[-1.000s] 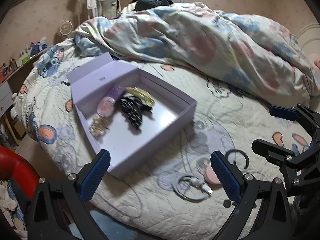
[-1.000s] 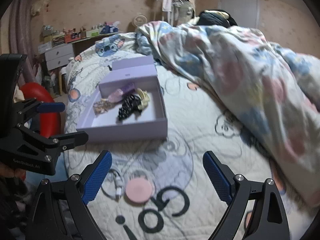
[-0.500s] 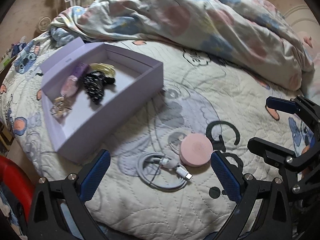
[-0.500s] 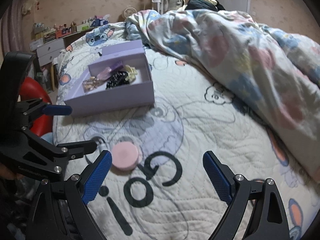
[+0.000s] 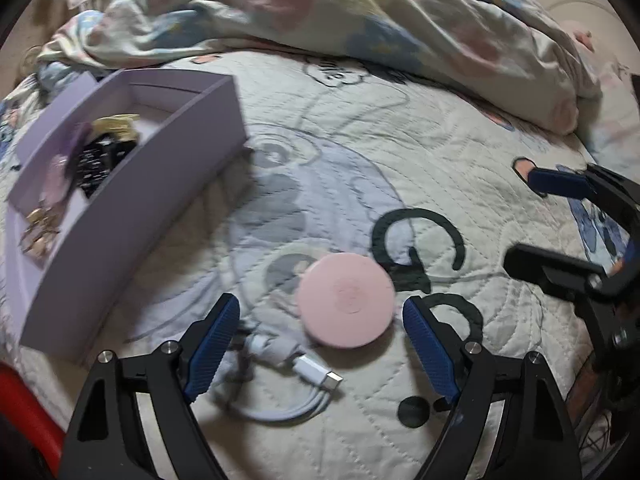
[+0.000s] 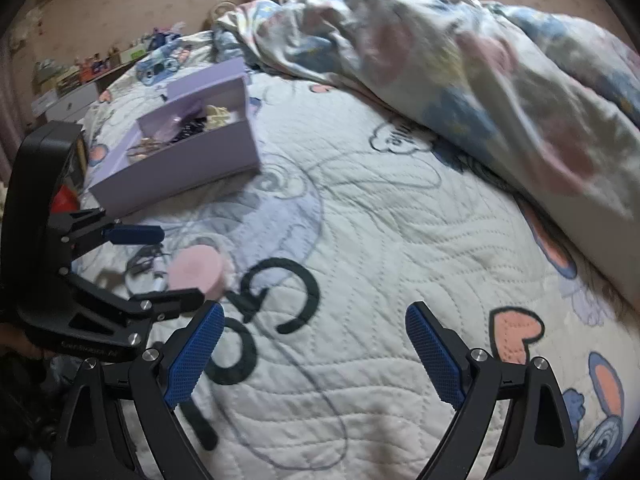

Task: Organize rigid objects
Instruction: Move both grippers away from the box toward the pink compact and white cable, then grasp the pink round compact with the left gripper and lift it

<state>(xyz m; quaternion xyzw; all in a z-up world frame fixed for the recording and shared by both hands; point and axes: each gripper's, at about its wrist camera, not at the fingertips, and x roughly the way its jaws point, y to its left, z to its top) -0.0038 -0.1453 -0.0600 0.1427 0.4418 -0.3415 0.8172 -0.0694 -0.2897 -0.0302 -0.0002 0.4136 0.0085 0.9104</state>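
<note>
Both tools have come lower and closer to the bed since the earlier frame, and the pink disc (image 5: 346, 300), which lay far ahead of the left tool (image 5: 320, 340), now sits between its blue ribbed fingers (image 5: 212, 340). Its jaws are closing, but the pads do not yet press the disc, so nothing is grasped.

A soft, crumpled duvet (image 5: 360, 12) with pale flower print fills the back of the bed. Under it lies the quilted cream bedcover (image 5: 460, 148), stitched in curved lines and printed with black letters and cartoon figures.

On the left stands a rectangular lilac cardboard box (image 5: 132, 216), open, with smooth stiff walls. Inside it I see a black dotted hair clip (image 5: 96, 160), a cream-yellow clip (image 5: 116, 124), a lilac-pink item (image 5: 60, 164) and a small gold-coloured piece (image 5: 38, 224); blur hides their details.

The disc is round, flat and matte. Just beside it, touching its lower edge, is a coiled white cable (image 5: 288, 384) with a plug.

The right tool (image 6: 316, 352) hovers released over bare bedcover, its jaws wide and holding nothing.
</note>
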